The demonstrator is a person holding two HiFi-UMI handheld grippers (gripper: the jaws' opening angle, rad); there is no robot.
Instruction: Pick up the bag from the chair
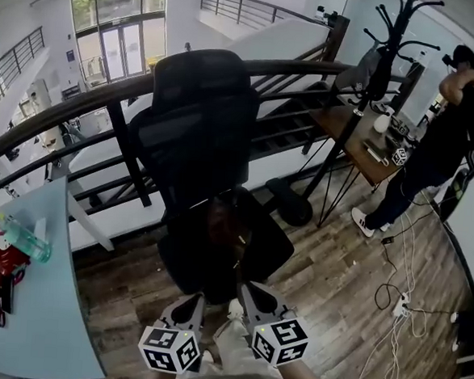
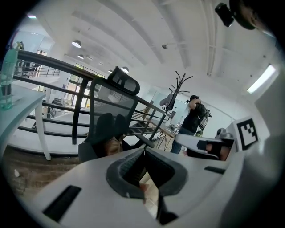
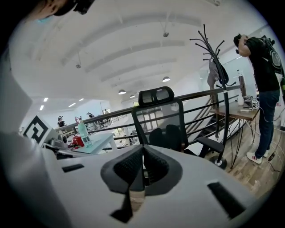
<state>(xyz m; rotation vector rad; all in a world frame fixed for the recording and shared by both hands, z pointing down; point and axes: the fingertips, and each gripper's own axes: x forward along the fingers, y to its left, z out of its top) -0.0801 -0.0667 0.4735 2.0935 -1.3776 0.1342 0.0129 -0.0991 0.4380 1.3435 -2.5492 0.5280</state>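
A black mesh office chair (image 1: 199,133) stands against the railing in the head view. On its seat lies a dark brown bag (image 1: 221,216), partly lost in shadow. My left gripper (image 1: 194,299) and right gripper (image 1: 246,288) hover side by side just short of the seat's front edge. Both are shut and hold nothing. In the left gripper view the bag (image 2: 111,145) shows as a brown patch on the chair (image 2: 109,111), beyond the left gripper (image 2: 143,150). The right gripper view has the chair (image 3: 160,118) straight beyond the right gripper (image 3: 142,148); the bag is not clear there.
A light blue table (image 1: 42,309) at the left carries a green bottle (image 1: 25,239) and a red object (image 1: 5,257). A dark railing (image 1: 81,105) runs behind the chair. At the right are a coat stand (image 1: 384,49), a wooden desk (image 1: 362,141), a standing person (image 1: 443,134) and floor cables (image 1: 399,301).
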